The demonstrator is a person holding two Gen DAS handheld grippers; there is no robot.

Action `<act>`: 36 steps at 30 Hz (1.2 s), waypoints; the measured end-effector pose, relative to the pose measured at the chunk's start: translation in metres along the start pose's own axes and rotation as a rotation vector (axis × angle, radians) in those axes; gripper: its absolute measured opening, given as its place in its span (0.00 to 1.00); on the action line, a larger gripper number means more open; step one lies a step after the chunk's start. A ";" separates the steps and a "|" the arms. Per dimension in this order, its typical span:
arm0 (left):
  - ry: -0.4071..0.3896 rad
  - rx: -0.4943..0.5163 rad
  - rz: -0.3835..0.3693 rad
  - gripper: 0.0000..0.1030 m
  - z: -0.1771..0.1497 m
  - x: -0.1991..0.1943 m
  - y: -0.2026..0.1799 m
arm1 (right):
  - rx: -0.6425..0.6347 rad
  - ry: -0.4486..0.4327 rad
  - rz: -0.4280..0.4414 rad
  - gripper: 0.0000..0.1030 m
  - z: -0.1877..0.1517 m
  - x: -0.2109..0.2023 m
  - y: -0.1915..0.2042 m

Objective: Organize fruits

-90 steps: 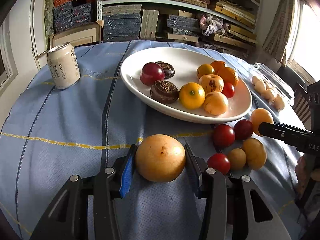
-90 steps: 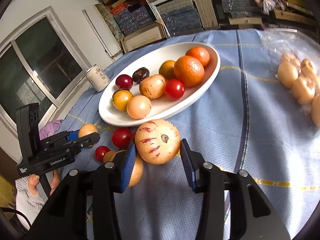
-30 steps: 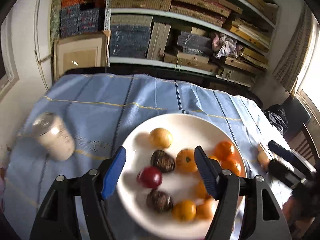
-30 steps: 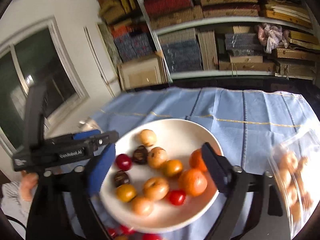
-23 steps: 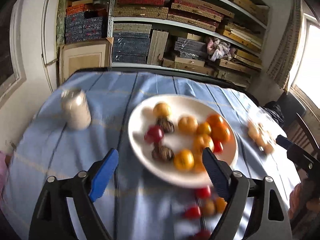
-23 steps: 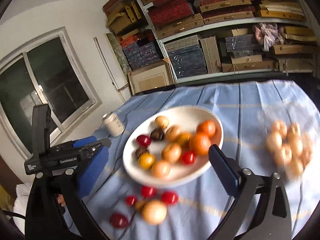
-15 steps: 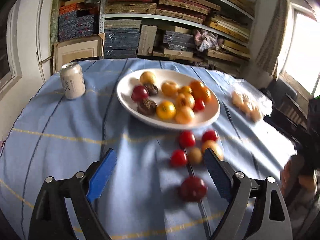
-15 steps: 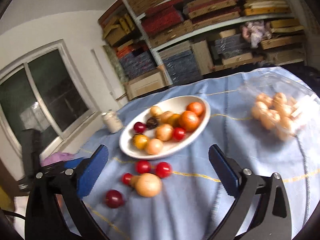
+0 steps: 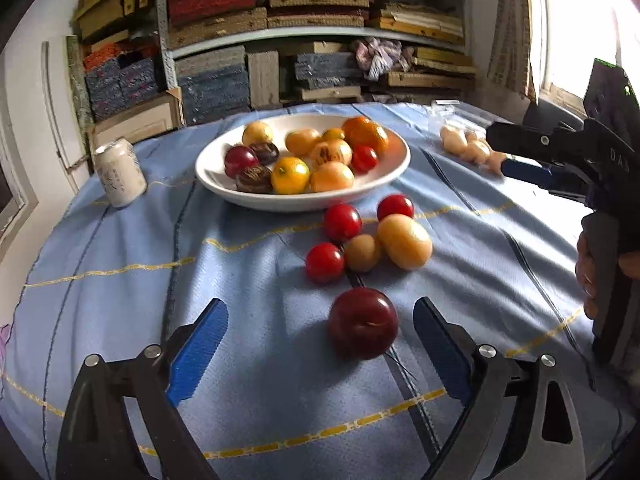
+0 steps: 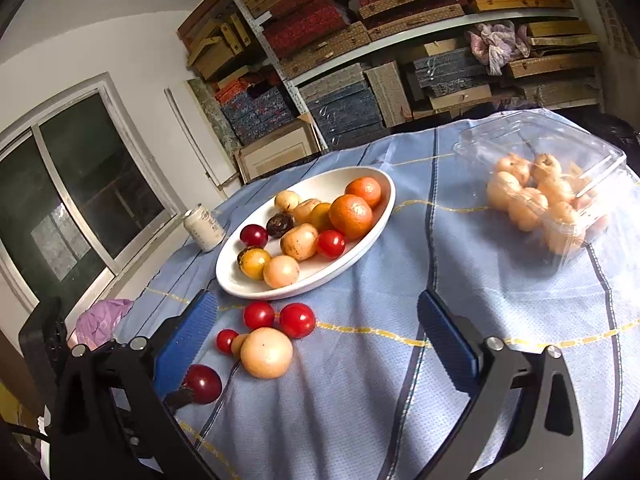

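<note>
A round surface [image 9: 120, 288] covered in a pale blue cloth with yellow stitched lines holds a wide white oval ceramic plate [image 9: 394, 170] filled with mixed fruit: oranges, yellow and peach-coloured rounds, dark plums and small red tomatoes.

In front of the plate, on the cloth, lies a loose cluster still to be sorted: three small glossy red cherry tomatoes [image 9: 342, 222], a small brown kiwi-like fruit [image 9: 362, 253] and a larger pale yellow-orange oval fruit [image 9: 405, 241]. Nearer the camera sits a dark red round plum [image 9: 363, 323], apart from the cluster.

The left gripper [image 9: 320, 350], black with blue ribbed pads, has just been spreading its jaws and now stands wide, holding nothing. The plum lies between its pads, closer to the right one, touched by neither.

The right gripper [image 10: 316, 344] is likewise spread wide and empty, hovering above the cloth with the loose cluster ahead of its left pad.

The step in hand appears to be reaching for the next loose fruit. The left gripper would likely need to centre on the plum, then close gently, since the round fruit could roll away.
</note>
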State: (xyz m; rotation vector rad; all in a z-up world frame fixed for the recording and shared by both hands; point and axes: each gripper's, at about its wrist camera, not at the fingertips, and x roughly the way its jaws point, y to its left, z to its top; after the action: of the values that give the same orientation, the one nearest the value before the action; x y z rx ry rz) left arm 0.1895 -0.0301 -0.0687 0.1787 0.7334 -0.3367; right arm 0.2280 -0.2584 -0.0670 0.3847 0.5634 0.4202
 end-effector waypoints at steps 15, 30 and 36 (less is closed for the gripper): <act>0.084 -0.026 0.003 0.92 -0.002 0.017 0.004 | 0.015 0.088 0.011 0.96 -0.011 0.021 0.006; 0.083 -0.001 0.003 0.66 -0.002 0.017 0.000 | -0.010 0.112 0.018 0.96 -0.016 0.026 0.014; 0.110 -0.016 -0.054 0.38 -0.004 0.020 0.002 | -0.051 0.131 0.045 0.96 -0.020 0.027 0.023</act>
State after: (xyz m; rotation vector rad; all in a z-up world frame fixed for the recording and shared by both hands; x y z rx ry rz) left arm 0.2022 -0.0319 -0.0851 0.1630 0.8510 -0.3748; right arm 0.2311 -0.2215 -0.0834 0.3229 0.6705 0.5050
